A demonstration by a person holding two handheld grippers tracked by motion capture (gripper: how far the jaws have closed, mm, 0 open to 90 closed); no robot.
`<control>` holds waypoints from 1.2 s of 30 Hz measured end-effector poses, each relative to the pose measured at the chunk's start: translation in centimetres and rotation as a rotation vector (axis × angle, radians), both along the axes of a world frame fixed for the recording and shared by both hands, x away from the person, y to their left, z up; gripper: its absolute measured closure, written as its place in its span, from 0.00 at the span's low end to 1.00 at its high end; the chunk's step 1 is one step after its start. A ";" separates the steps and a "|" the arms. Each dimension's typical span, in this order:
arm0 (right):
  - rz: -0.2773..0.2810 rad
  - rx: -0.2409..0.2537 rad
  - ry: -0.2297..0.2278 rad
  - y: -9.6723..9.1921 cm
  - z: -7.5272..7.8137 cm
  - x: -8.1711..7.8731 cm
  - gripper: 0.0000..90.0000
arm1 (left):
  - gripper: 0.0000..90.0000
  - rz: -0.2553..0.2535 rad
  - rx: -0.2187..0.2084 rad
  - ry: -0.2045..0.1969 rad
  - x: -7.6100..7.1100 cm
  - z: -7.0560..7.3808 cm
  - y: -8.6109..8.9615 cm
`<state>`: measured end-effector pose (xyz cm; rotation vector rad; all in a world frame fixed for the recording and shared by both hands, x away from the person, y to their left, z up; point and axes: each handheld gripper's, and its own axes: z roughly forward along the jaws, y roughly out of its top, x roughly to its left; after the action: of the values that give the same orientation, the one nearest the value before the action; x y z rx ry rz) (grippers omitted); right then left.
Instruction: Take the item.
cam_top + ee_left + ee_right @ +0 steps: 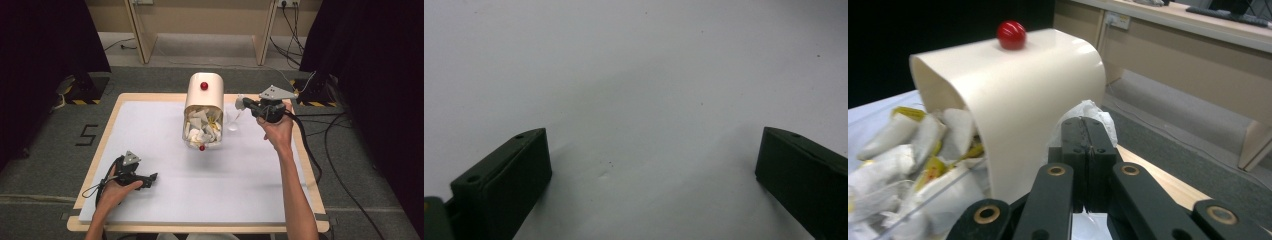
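Left gripper (150,179): mine, held low over the near left part of the white mat (165,195), pointing toward the middle. In the left gripper view my two black jaws stand wide apart with nothing but bare mat between them.
Left hand (116,191): wrapped round the gripper's handle, forearm coming in from the near edge.
Table (112,112): light wood rim showing round the mat on all sides.
Box (204,97): cream curved cover with a red knob (204,86) on top, standing at the far middle of the mat. Its clear front drawer (202,137) is pulled out toward me and packed with white and yellow tea bags (202,127); a second red knob (202,148) sits at the drawer's front.
Tea bag (1088,117): a white crumpled one, pinched at my right jaw tips, lifted off the mat just to the right of the box.
Right gripper (241,103): mine, raised beside the box's right wall, jaws pressed together on that tea bag.
Right hand (277,127): gripping the handle, arm stretched across the right side of the mat.
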<state>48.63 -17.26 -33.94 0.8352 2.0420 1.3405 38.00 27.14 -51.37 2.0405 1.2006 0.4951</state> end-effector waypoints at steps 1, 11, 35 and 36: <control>-0.007 0.003 0.004 -0.1 -0.2 0.2 1.00 | 0.00 0.000 0.000 0.000 0.0 0.0 0.0; -0.039 -0.022 0.022 0.4 -1.6 2.8 1.00 | 0.00 0.000 0.000 0.000 0.0 0.0 0.0; -0.104 -0.075 0.109 0.8 -3.3 7.7 1.00 | 0.00 0.000 0.000 0.001 0.0 0.0 0.0; -0.104 -0.082 0.113 0.8 -3.5 7.8 1.00 | 0.00 0.000 0.000 0.001 0.0 0.0 0.0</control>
<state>56.38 -16.42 -37.43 0.9861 2.0937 1.1694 38.00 27.14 -51.36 2.0408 1.2012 0.4934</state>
